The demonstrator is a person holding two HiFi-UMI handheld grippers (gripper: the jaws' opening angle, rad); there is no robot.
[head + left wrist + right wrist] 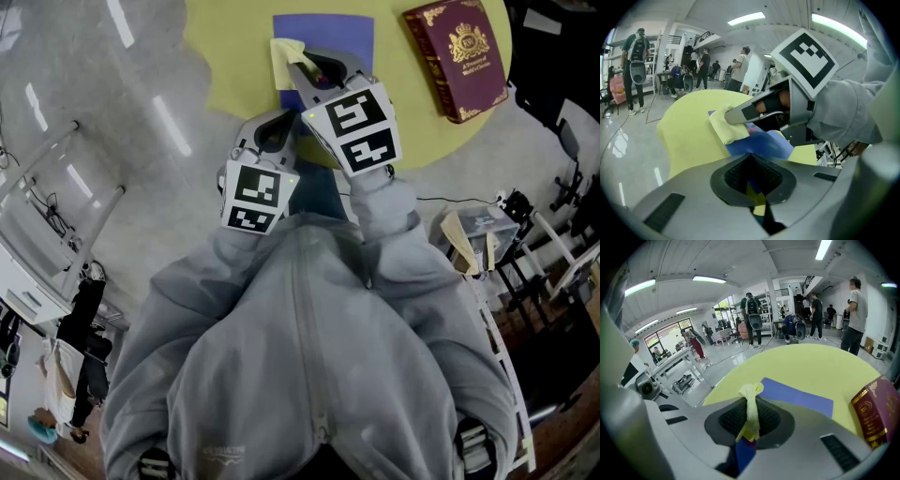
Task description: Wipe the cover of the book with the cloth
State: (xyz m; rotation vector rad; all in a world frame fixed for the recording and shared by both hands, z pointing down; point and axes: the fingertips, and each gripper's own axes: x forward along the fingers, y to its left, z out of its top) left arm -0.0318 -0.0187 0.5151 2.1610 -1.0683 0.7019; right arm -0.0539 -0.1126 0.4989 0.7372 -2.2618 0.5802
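1. Layout. The round yellow table [234, 56] fills the far part of the head view. Two books lie flat on it. The blue book [333, 37] lies at far centre. The maroon book [459, 56], which has gilt ornament on its cover, lies at far right, well apart from the blue one. The floor and other people appear beyond the table in both gripper views.

2. Grippers. The right gripper [302, 70] reaches out over the near left part of the blue book. The left gripper [272, 127] hangs nearer and to the left, at the table's near edge, and touches neither book.

3. Cloth. The pale yellow cloth [284, 58] is pinched between the right jaws. Its free end bunches beyond the tips at the left edge of the blue book.

4. Task status. The blue book is judged to be the task's book, since the cloth is at it. The cloth is in hand and has been brought to the cover. No view shows whether any of the cover has been wiped, so the full pass from left to right is taken as outstanding.

5. Pose. Both forearms extend forward, close together, in grey sleeves. The right gripper points far and down toward the cover. In the right gripper view its jaws are clamped on the cloth [751, 404], with the blue book [797, 397] directly ahead. In the left gripper view the left jaws stand together with nothing held, and table and book show only through the slit.
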